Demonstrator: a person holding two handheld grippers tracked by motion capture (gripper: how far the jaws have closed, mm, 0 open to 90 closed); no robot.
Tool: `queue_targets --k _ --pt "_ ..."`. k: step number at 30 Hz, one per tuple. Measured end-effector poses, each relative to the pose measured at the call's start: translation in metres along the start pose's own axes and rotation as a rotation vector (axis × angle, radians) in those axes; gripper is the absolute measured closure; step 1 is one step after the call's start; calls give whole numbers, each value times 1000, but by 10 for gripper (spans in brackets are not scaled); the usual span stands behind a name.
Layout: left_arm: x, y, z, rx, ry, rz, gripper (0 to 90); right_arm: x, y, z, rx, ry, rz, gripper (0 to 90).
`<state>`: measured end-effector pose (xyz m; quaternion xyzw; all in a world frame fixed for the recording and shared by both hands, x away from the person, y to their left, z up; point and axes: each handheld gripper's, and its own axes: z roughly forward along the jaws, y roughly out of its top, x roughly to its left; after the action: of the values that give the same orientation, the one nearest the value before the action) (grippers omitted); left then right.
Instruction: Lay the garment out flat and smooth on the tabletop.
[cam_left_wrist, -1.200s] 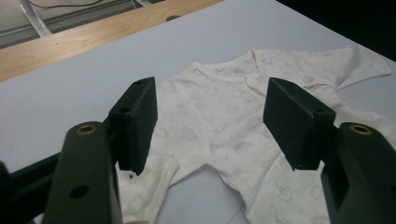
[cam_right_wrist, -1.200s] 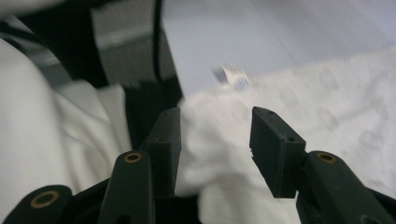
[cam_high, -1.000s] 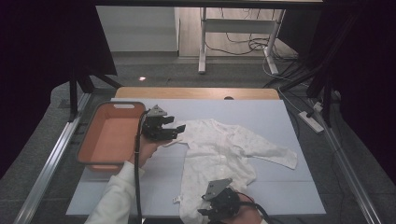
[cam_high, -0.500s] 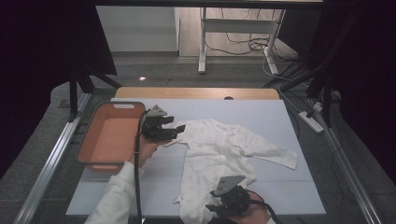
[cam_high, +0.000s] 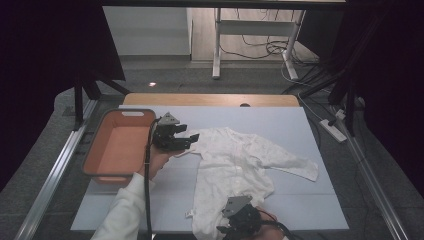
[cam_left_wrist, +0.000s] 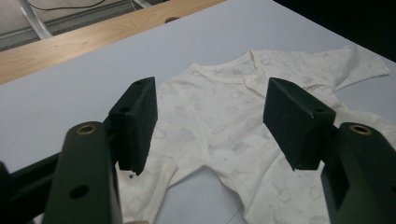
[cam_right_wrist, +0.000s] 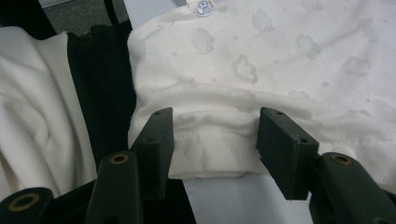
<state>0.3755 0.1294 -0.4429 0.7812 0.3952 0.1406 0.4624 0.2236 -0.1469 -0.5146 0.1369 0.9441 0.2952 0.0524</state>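
Note:
A white baby garment (cam_high: 235, 160) with a faint cloud print lies spread flat on the pale table mat (cam_high: 280, 120). My left gripper (cam_high: 187, 141) hovers by the garment's left sleeve. In the left gripper view its jaws (cam_left_wrist: 210, 93) stand wide open, with the garment (cam_left_wrist: 219, 116) lying beyond them, untouched. My right gripper (cam_high: 239, 220) is at the garment's bottom end near the table's front edge. In the right gripper view (cam_right_wrist: 217, 126) the hem (cam_right_wrist: 219, 154) lies between the pads, and the jaws have just been opening. A snap button (cam_right_wrist: 204, 7) shows farther up.
An orange basket (cam_high: 117, 145) stands at the mat's left side, close behind my left gripper. The wooden table edge (cam_high: 210, 99) runs along the back. A power strip (cam_high: 334, 129) and cables lie on the floor at the right. The person's white sleeve (cam_right_wrist: 37, 93) is beside my right gripper.
My right gripper has drifted slightly toward the table's near edge, staying at the garment's bottom hem. The left gripper and the garment look unchanged.

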Motion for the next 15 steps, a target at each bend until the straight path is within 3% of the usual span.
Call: queue_targets --k 2,7,11,15 --pt "0 0 0 0 1 0 355 -1 0 -1 2 -6 0 557" --pt "0 0 0 0 0 0 355 -2 -1 -2 -6 28 4 760" --pt "0 0 0 1 1 -1 355 0 -1 -4 5 29 -8 784" --pt "1 0 0 -3 1 -6 355 6 -9 -14 -9 93 7 785"
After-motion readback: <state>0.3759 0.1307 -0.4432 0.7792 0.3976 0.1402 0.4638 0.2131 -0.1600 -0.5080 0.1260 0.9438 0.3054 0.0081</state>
